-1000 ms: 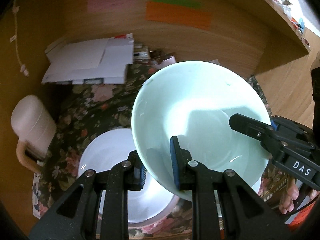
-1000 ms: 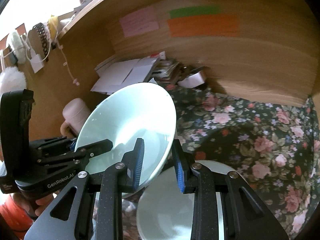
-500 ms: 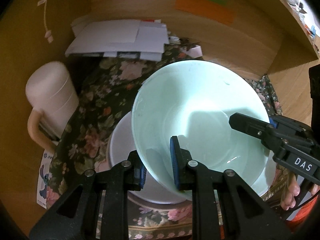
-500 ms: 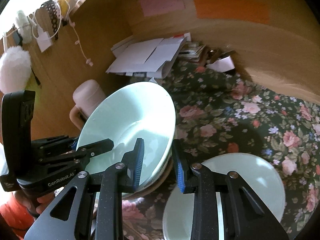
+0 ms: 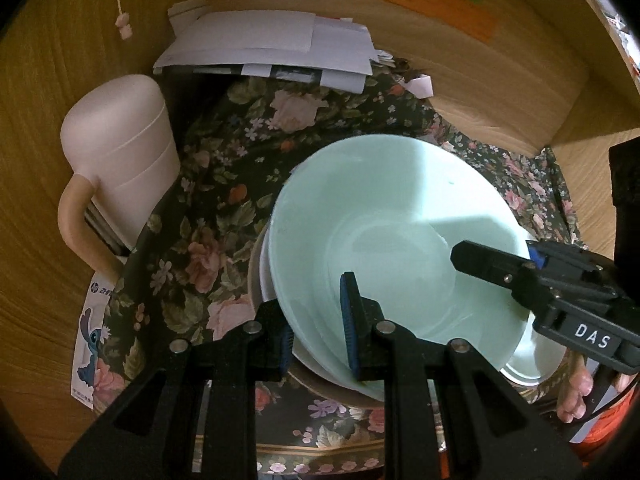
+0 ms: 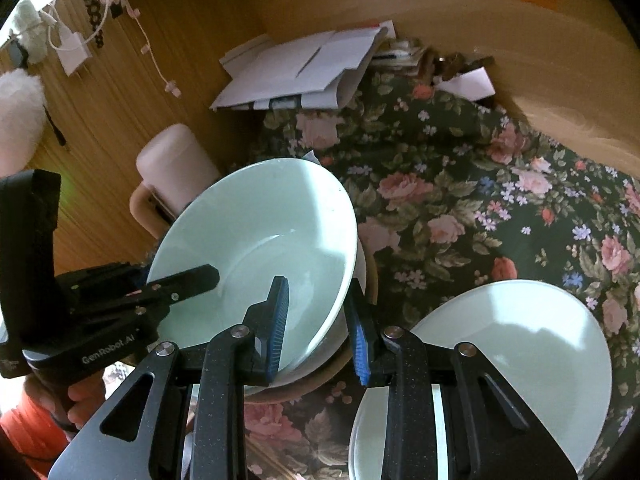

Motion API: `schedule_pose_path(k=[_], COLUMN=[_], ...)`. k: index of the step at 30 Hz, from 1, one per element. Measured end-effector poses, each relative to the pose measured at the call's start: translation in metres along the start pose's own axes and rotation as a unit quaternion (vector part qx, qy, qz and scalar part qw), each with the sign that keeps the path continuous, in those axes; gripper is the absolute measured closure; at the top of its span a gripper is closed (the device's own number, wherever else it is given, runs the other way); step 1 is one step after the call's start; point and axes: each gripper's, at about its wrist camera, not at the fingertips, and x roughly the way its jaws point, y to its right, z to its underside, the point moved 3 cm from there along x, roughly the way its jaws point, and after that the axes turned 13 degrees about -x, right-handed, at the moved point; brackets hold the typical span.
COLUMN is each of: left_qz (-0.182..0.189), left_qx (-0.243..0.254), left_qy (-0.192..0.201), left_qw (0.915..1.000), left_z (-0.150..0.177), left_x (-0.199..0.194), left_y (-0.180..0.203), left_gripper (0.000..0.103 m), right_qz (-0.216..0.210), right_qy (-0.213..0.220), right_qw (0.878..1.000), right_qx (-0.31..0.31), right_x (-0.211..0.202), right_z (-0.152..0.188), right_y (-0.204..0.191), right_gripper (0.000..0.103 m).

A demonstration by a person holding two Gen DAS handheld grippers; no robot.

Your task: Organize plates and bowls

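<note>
We cannot tell what sits beneath the pale green bowl [image 5: 392, 240]: only slivers of a white rim [image 5: 265, 276] and a tan edge [image 6: 370, 280] show around it, so whether those are plates or bowls stays unclear. The green plate [image 6: 520, 340] is cut off by the bottom edge of the right wrist view and partly covered by the right gripper [image 6: 320, 328]. The outer pad of the left gripper [image 5: 318, 328] is mostly hidden behind the bowl's wall. We cannot read the writing on the orange note [image 5: 440, 8], and the clutter [image 6: 452, 64] past the papers [image 6: 304, 68] is too small to identify.
</note>
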Motion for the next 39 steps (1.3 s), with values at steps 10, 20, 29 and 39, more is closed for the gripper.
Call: schedule_pose_path(k=[10, 20, 29, 39], left_qz=[-0.008, -0.019, -0.032, -0.03], left_qx=[0.009, 0.004, -0.002, 0.003], left_qy=[0.006, 0.006, -0.007, 0.038], left_qw=[0.9999, 0.9998, 0.9995, 0.9988], left_z=[0.006, 0.003, -0.013, -0.02], left_x=[0.002, 0.002, 0.001, -0.023], left_y=[-0.001, 0.0, 0.003, 0.002], left_gripper=[0.082, 0.083, 0.082, 0.063], right_qz=[0.012, 0.017, 0.015, 0.011], right_qy=[0.002, 0.007, 0.013, 0.005], right_qw=[1.0, 1.0, 1.0, 1.0], right_qx=[-0.009, -0.017, -0.014, -0.009], right_x=[-0.005, -0.01, -0.015, -0.01], right_z=[-0.003, -0.004, -0.004, -0.003], right_y=[0.006, 0.009, 0.008, 0.01], right_gripper=[0.074, 0.074, 0.072, 0.071])
